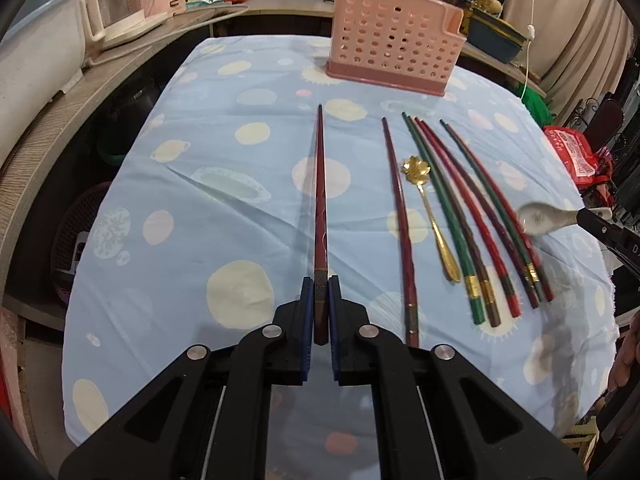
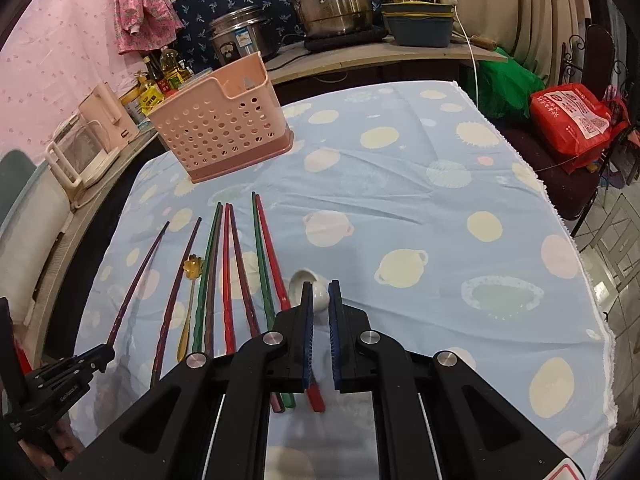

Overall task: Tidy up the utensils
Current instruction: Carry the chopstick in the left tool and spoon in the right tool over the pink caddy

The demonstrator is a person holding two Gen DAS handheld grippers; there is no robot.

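**Both tools loaded above the table**

The left tool (image 1: 320, 294) grips a dark red chopstick (image 1: 319, 200) by its thick end. The right tool (image 2: 320, 300) is clamped on a white ceramic spoon (image 2: 310, 286). Between them, more chopsticks (image 1: 460, 220) and a gold spoon (image 1: 430, 216) lie on the blue table (image 1: 200, 200). The pink basket (image 1: 390, 46) stands beyond.

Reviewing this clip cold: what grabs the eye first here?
The left gripper is shut on a dark red chopstick, and the right gripper is shut on a white ceramic spoon. Between them, coloured chopsticks and a gold spoon lie on the planet-print tablecloth; a pink perforated holder stands behind.
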